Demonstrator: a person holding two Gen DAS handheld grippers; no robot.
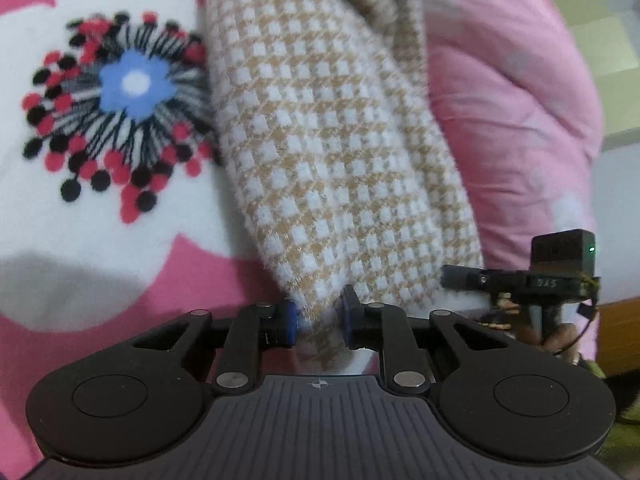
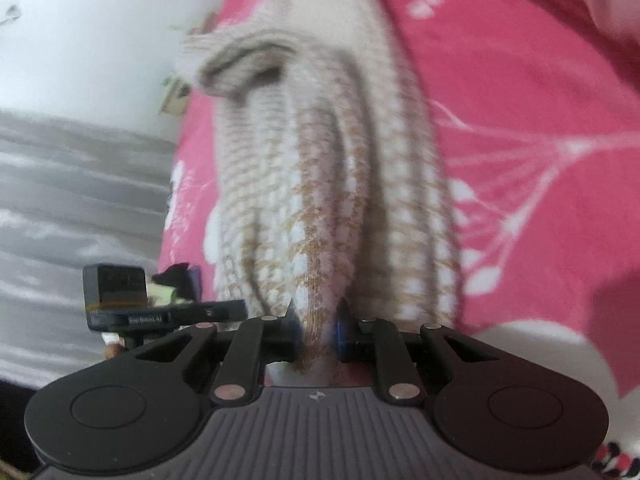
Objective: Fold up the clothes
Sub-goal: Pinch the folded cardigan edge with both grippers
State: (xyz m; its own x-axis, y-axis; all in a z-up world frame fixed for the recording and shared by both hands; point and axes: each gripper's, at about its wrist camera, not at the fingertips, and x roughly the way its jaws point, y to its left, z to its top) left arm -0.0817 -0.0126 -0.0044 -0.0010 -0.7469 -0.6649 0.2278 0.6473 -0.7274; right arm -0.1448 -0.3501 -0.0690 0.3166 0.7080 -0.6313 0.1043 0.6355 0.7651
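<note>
The tan-and-white houndstooth garment (image 1: 332, 152) lay bunched in long folds on a pink floral blanket (image 1: 52, 8), running away from both cameras. The left claw (image 1: 318, 320) was clamped on its near edge, the blue pads (image 1: 291, 318) pressed into the knit. The right claw (image 2: 318, 330) likewise pinched a narrow fold of the same garment (image 2: 320, 208), its pads squeezed close on the cloth.

Beside the garment in the left view spread a large white flower print with a blue centre (image 1: 136, 82) ringed by red and black dots. A paler pink quilt (image 1: 516, 120) was heaped on the other side. The other claw's small black camera block (image 1: 564, 258) showed at the right edge.

In the right view, grey floor (image 2: 80, 208) and a white wall (image 2: 100, 40) lay past the blanket's edge. That view was blurred, so the garment's far end was hard to make out.
</note>
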